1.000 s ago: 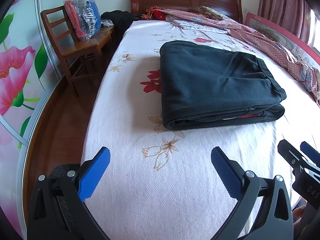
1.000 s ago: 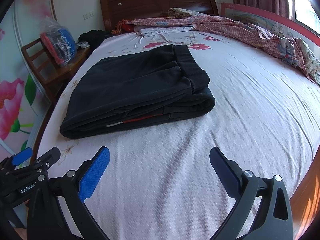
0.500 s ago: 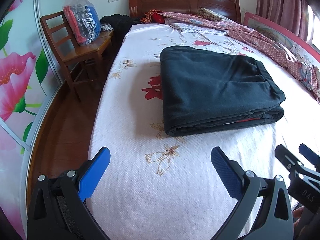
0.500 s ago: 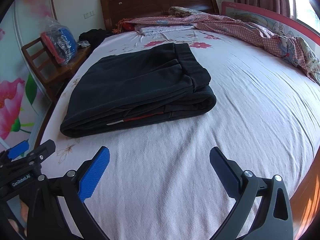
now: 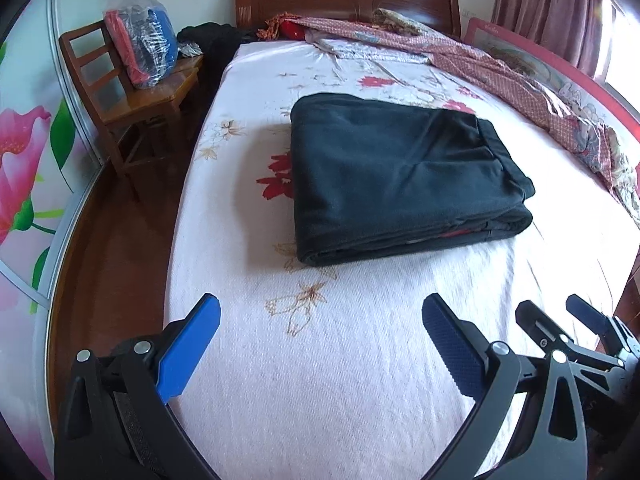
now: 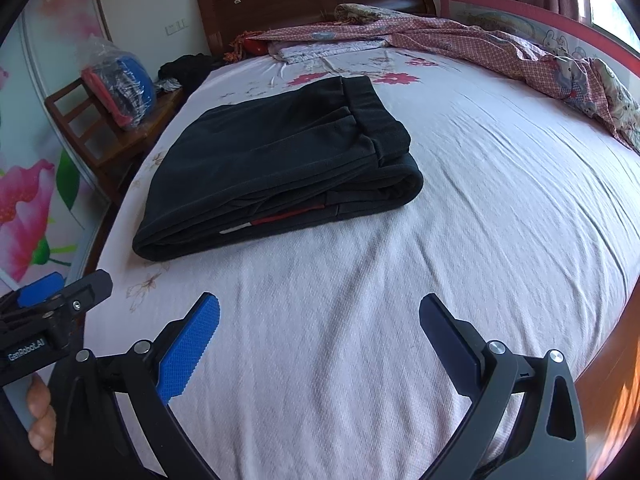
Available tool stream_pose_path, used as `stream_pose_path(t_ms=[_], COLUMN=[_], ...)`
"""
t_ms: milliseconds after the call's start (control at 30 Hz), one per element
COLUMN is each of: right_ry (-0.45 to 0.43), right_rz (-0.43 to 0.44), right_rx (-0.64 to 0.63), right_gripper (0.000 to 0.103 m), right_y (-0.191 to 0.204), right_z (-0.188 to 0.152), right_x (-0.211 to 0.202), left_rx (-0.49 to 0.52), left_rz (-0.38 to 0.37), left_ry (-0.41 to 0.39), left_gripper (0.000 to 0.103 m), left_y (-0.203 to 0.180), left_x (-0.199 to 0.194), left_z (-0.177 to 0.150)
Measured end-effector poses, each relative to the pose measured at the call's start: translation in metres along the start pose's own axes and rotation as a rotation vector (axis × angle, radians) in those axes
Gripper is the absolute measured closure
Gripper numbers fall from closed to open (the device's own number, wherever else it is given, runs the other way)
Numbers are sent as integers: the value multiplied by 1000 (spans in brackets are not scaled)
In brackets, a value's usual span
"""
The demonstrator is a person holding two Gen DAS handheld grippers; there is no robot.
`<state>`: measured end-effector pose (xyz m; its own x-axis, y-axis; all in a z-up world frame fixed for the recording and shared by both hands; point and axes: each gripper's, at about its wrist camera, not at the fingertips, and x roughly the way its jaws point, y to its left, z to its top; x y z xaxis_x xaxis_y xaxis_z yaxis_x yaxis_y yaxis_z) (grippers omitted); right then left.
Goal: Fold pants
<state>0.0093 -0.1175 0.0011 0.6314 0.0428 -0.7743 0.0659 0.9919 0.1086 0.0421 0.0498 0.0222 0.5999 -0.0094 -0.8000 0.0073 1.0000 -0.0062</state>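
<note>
A floral-sheeted bed (image 5: 320, 400) fills the room. Nearest, the left gripper (image 5: 320, 322) and right gripper (image 6: 319, 320) hover with jaws spread wide, apparently touching nothing. Farther back, the folded dark pants (image 5: 396, 176) lie mid-bed, well apart from both.

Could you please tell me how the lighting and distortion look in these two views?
Left wrist view: strong fisheye bending, even light on the pants, bright window at far right. Right wrist view: same bending, washed-out window, warm glare at lower right.
</note>
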Motion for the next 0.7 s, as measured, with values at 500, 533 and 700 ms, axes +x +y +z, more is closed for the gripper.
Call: stream_pose_path(t_ms=[500, 533, 700], right_ry=[50, 52, 60], right_rz=[-2, -1, 3], right_rx=[-4, -10, -34], right_gripper=[4, 4, 4], right_y=[-12, -10, -5], right_z=[-42, -42, -44], right_x=[-28, -27, -26], left_rx=[42, 35, -18], left_rz=[-115, -117, -78], left_ry=[-21, -16, -42], left_gripper=[2, 2, 2], left_y=[-5, -4, 3], left_x=[-14, -14, -17], left_z=[-1, -1, -5])
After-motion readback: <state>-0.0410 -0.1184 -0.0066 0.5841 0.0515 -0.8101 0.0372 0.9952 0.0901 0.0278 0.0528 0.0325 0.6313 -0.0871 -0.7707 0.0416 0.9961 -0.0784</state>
